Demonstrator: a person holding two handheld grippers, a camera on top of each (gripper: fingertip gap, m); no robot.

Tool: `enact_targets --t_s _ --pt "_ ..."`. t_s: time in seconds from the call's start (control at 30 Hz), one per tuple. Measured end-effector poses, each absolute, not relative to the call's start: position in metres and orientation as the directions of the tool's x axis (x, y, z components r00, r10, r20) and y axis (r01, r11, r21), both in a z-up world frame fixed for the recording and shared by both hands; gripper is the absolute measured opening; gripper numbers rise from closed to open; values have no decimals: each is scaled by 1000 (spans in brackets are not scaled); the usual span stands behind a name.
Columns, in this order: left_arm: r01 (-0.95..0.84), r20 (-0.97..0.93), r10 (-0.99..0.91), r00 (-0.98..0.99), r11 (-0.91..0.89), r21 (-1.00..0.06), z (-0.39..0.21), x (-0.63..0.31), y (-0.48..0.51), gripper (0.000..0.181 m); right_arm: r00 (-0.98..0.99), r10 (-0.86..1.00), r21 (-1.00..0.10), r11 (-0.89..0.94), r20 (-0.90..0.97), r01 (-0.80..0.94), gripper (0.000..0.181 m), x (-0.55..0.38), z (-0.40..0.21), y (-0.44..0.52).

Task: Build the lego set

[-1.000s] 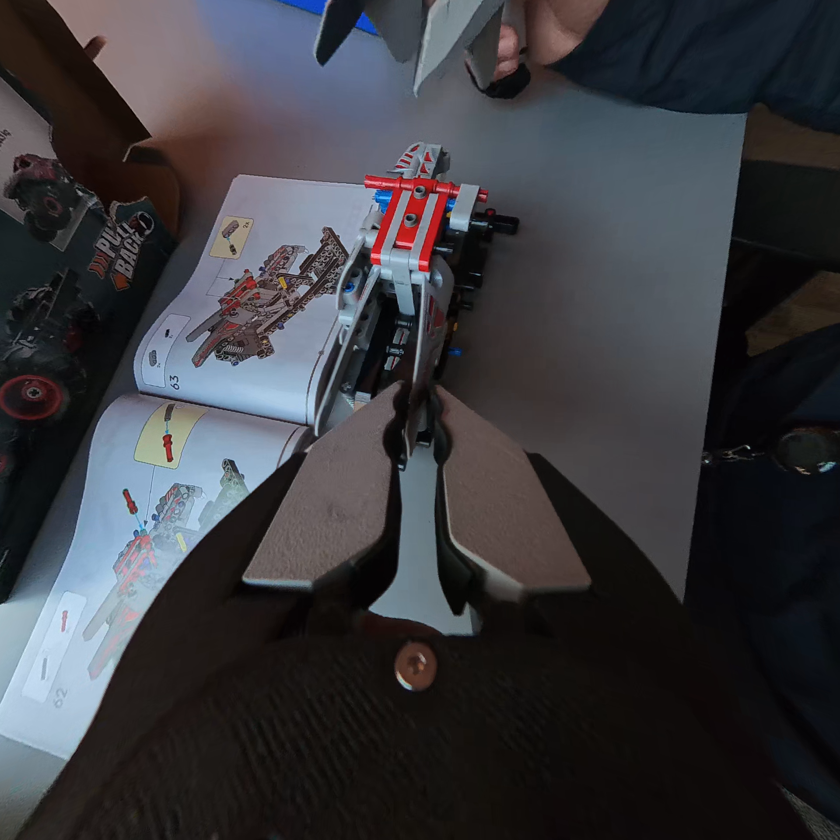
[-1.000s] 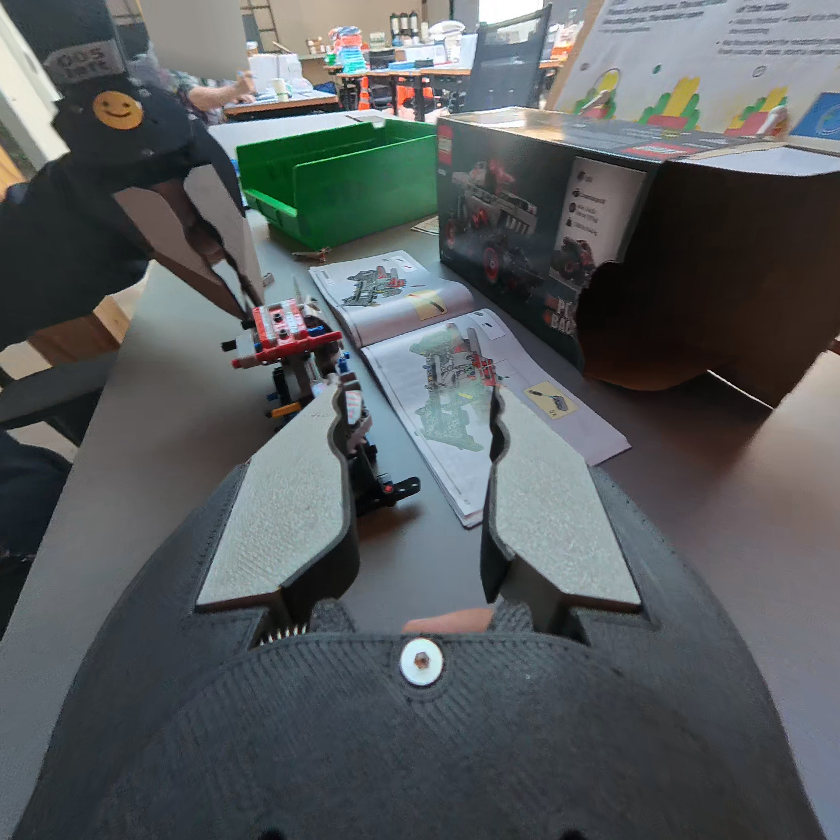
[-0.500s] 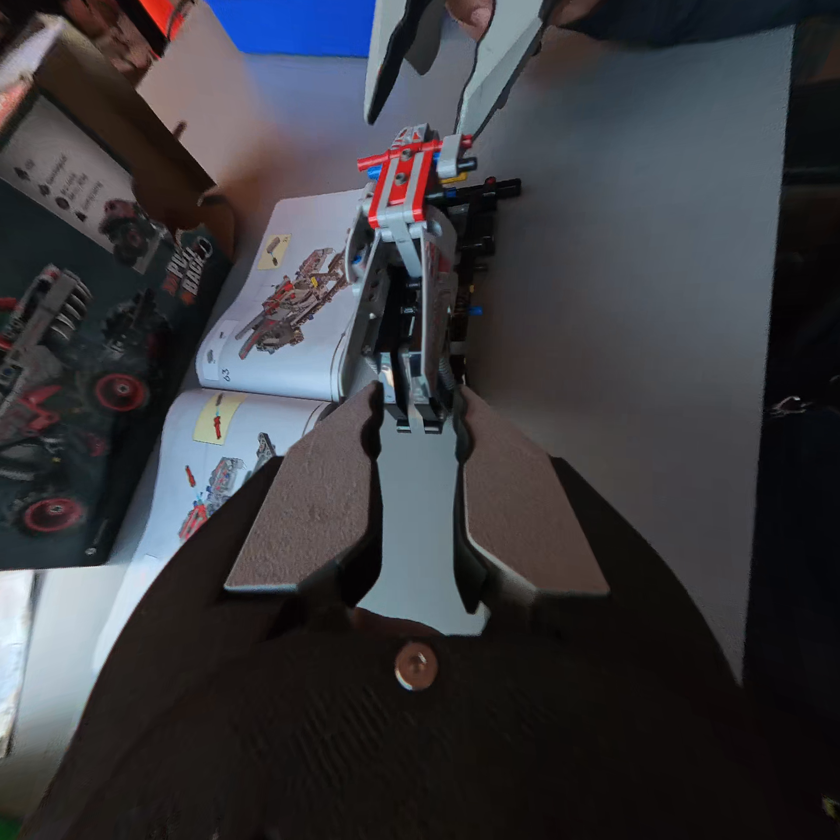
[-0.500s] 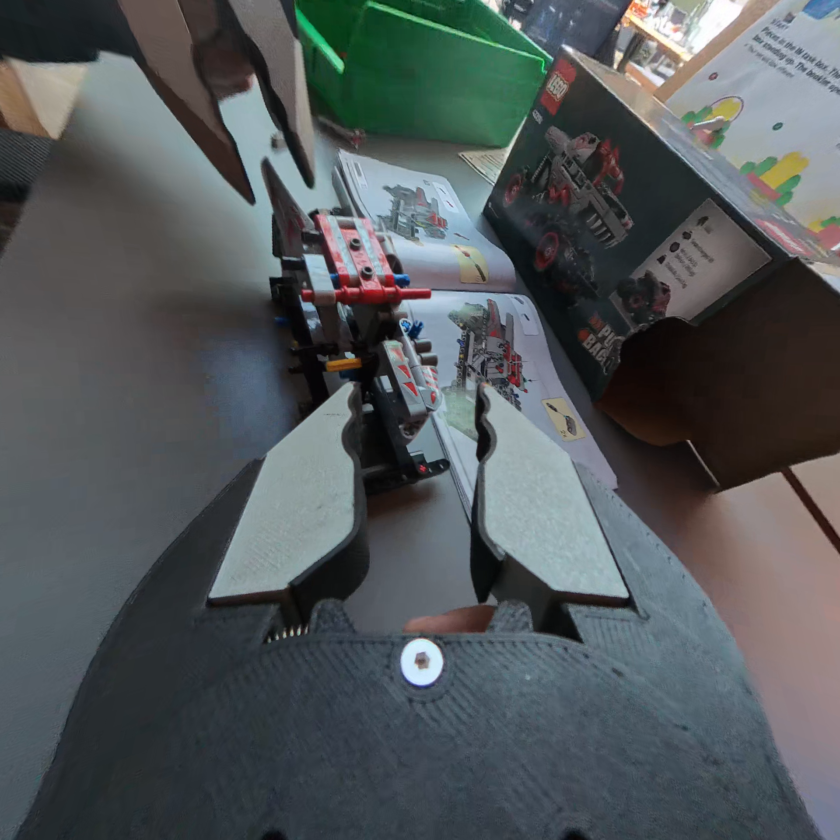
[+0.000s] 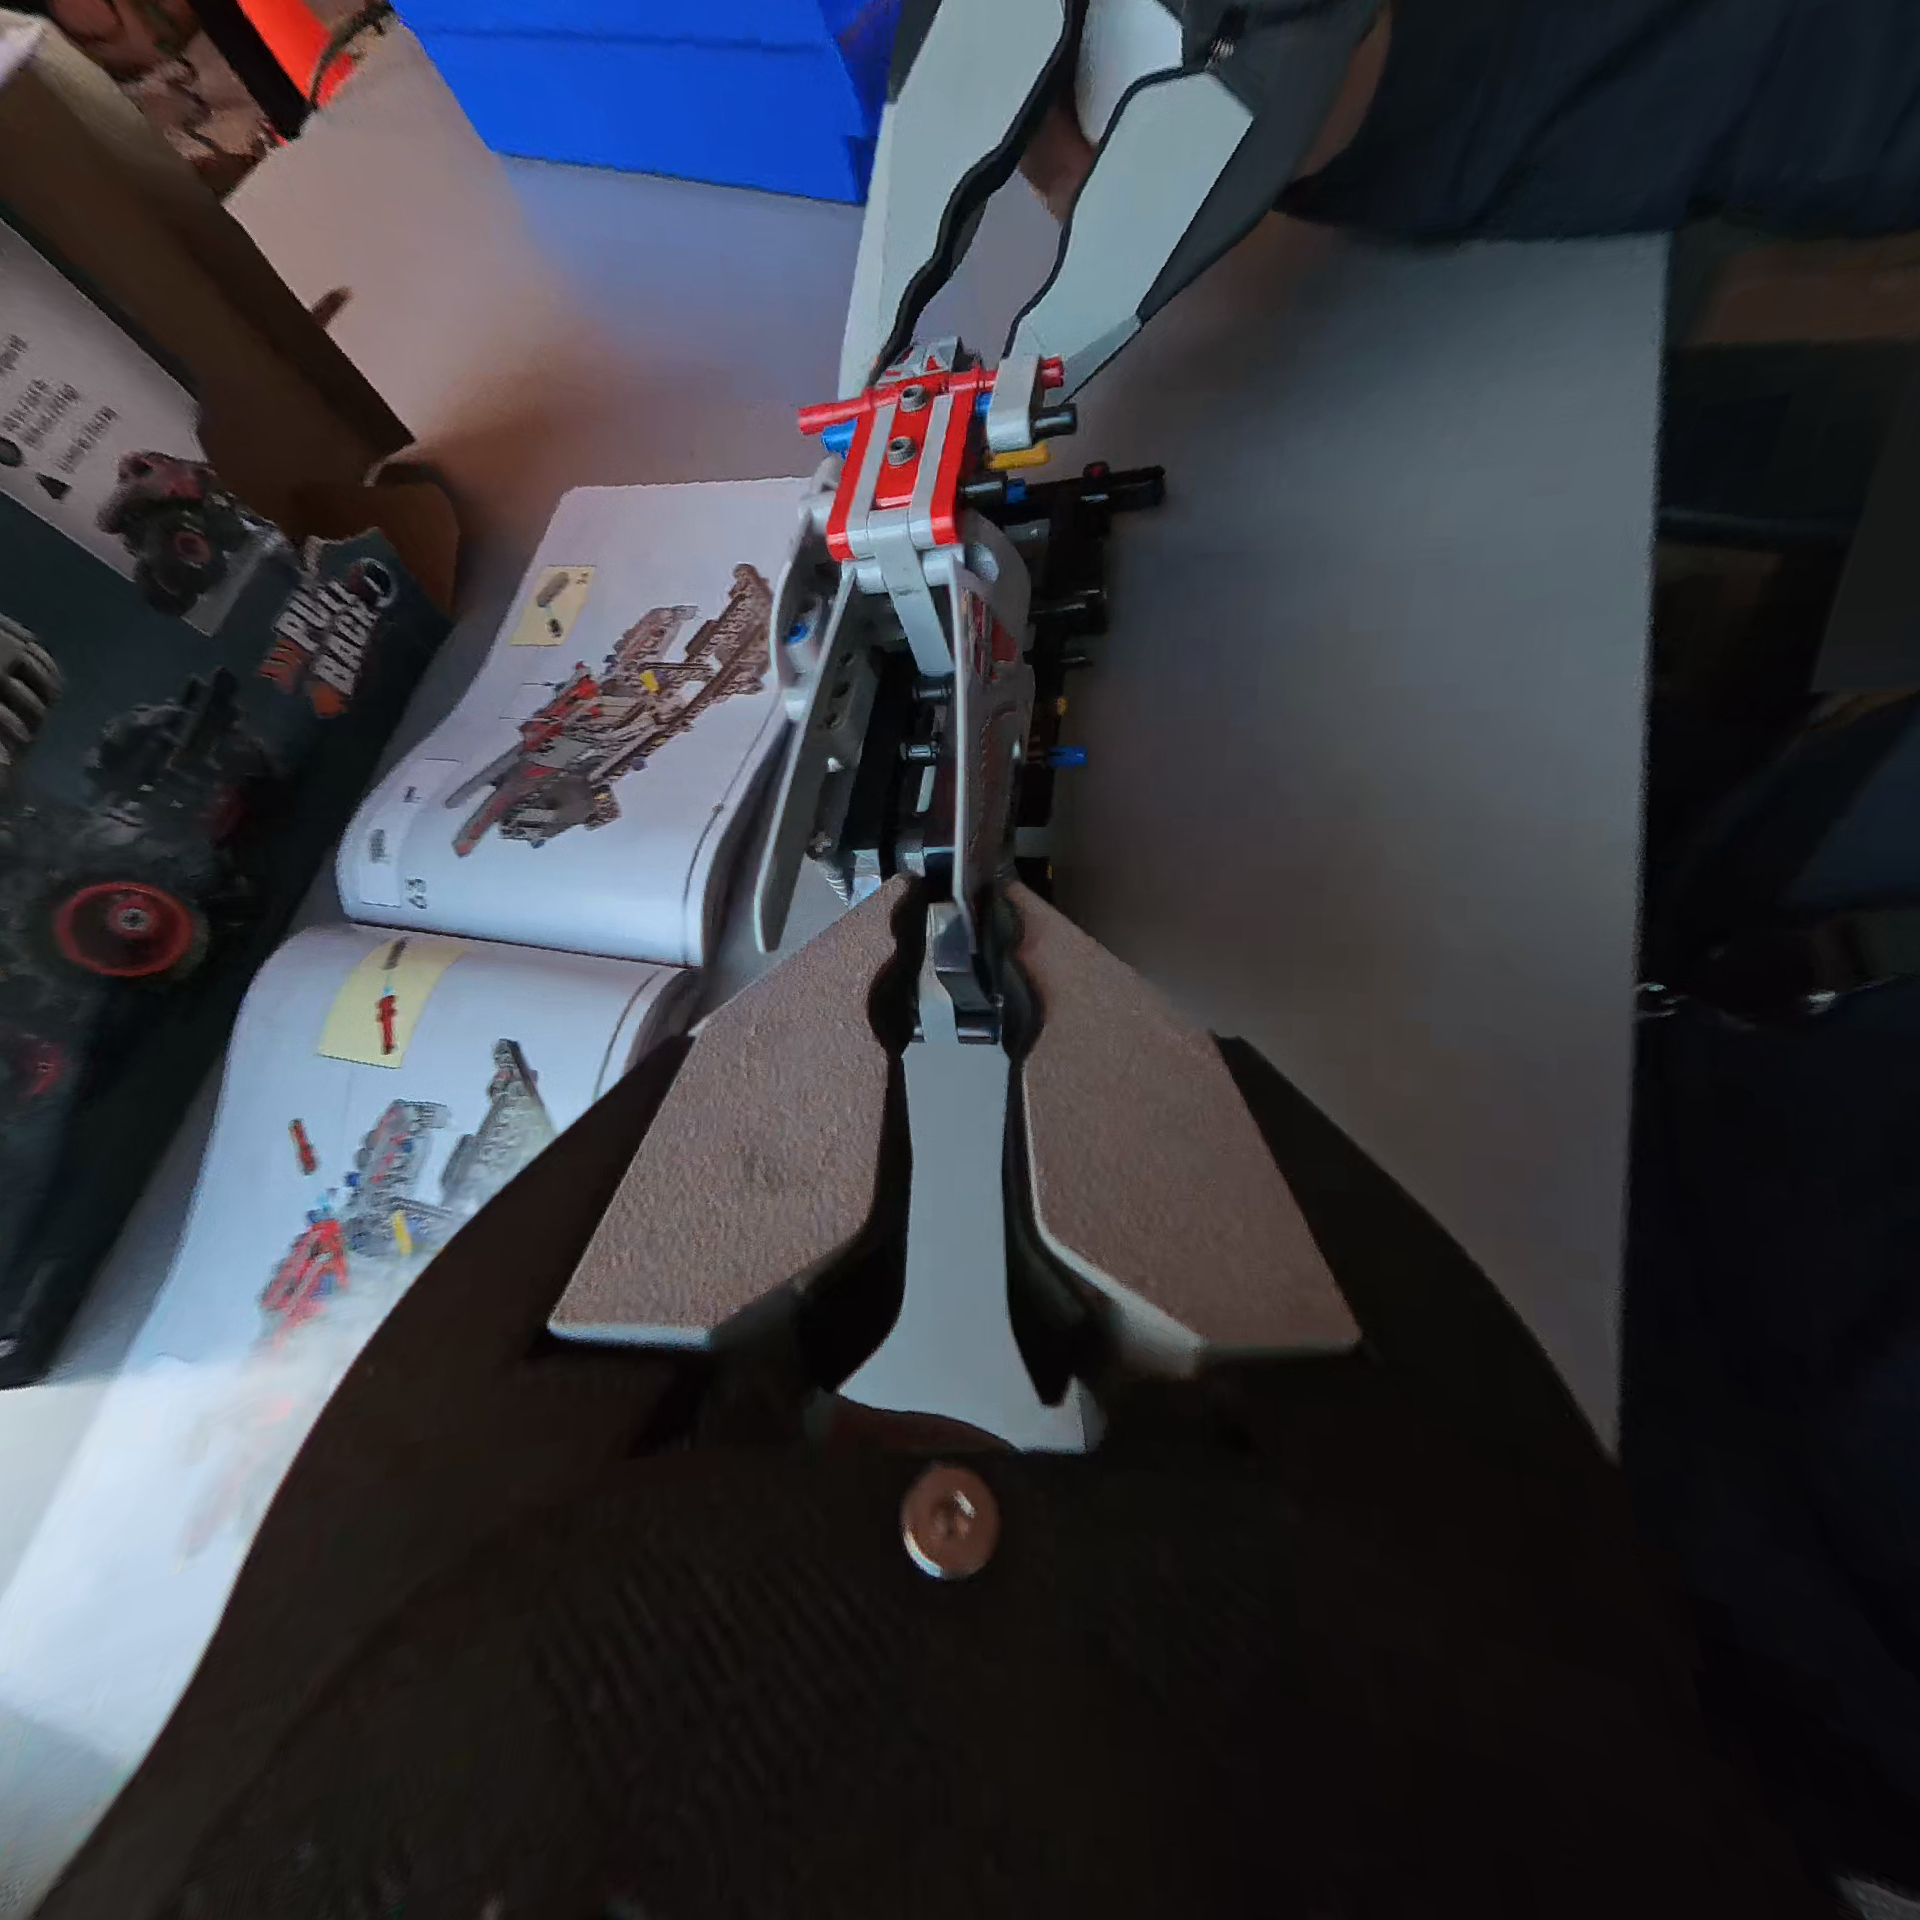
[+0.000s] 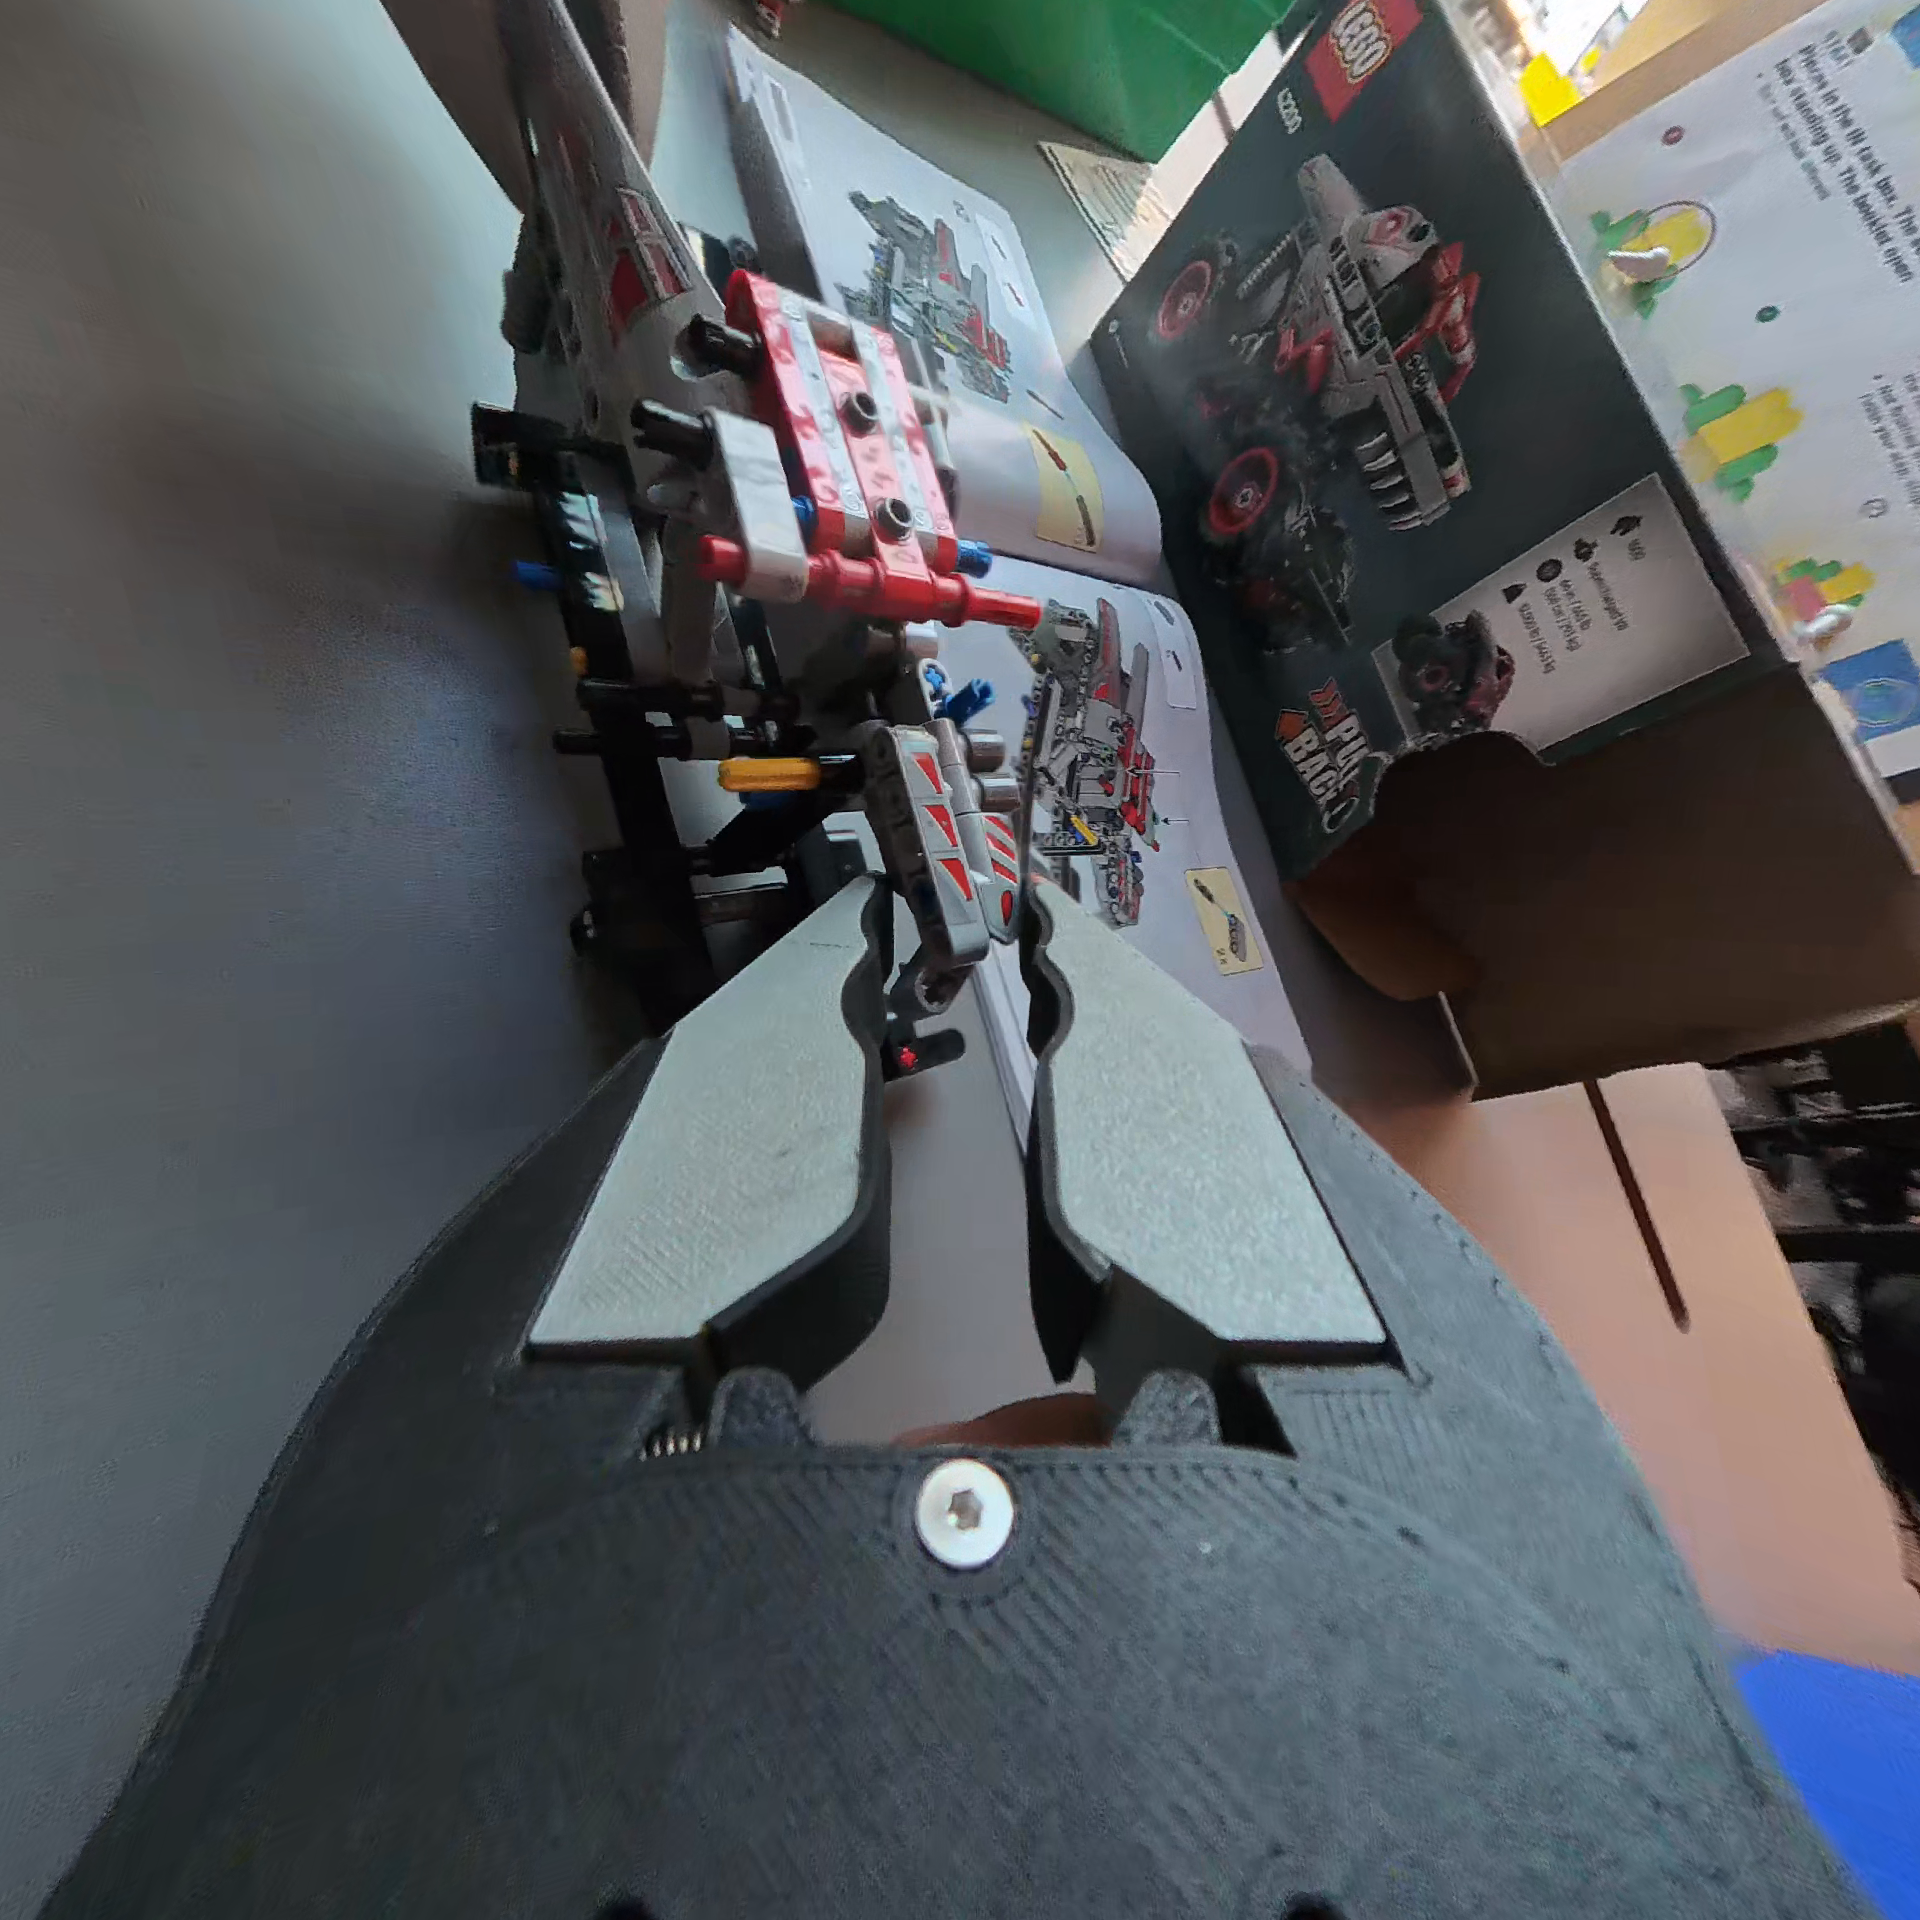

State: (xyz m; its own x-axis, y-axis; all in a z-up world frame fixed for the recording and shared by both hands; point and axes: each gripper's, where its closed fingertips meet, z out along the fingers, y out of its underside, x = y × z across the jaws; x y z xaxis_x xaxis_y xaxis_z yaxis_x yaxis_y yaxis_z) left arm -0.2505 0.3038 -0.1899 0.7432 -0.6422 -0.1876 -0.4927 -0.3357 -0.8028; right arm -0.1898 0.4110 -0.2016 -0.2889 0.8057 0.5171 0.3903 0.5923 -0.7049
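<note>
A half-built lego model (image 5: 914, 644) of grey panels, a black frame and a red top plate stands on the grey table (image 5: 1351, 727). My left gripper (image 5: 958, 914) is shut on the model's near grey end. My right gripper (image 5: 971, 353) reaches in from the far side, its tips on either side of the other end. In the right wrist view, that gripper (image 6: 956, 904) is closed on a grey piece with red stickers at the end of the model (image 6: 831, 488). The open instruction booklet (image 5: 582, 748) lies beside the model.
The dark set box (image 5: 156, 675) lies past the booklet; it also shows in the right wrist view (image 6: 1403, 468), with its torn end open. A blue bin (image 5: 644, 94) and a green bin (image 6: 1091, 62) stand farther off. The table's edge (image 5: 1631, 831) runs beside the model. Left tips to right tips: about 12 centimeters.
My left gripper opened, then closed again on the model's near end. My right gripper moved in from farther back and narrowed onto the far end. The model has tilted.
</note>
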Motion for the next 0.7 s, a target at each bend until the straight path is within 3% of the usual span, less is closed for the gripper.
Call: enact_targets --t_s 0.2,0.27,0.37,0.53,0.7 --pt "-265 144 -667 731 -472 -841 -173 -244 293 5 -455 885 -845 314 96 433 21 -176 -199 380" --pt "-224 205 -671 713 -495 -839 -169 -243 293 6 -506 859 -832 222 -80 509 23 -168 -203 370" --pt "-240 169 -664 728 -478 -845 -168 -245 303 5 -462 869 -811 138 -176 569 21 -171 -209 376" --pt "-369 -8 -618 786 -459 -808 -173 -256 329 25 -413 828 -762 -26 -379 647 22 -172 -215 379" --pt "-430 49 -674 737 -524 -735 -194 -247 342 23 -398 844 -751 -8 -359 661 22 -175 -224 383"
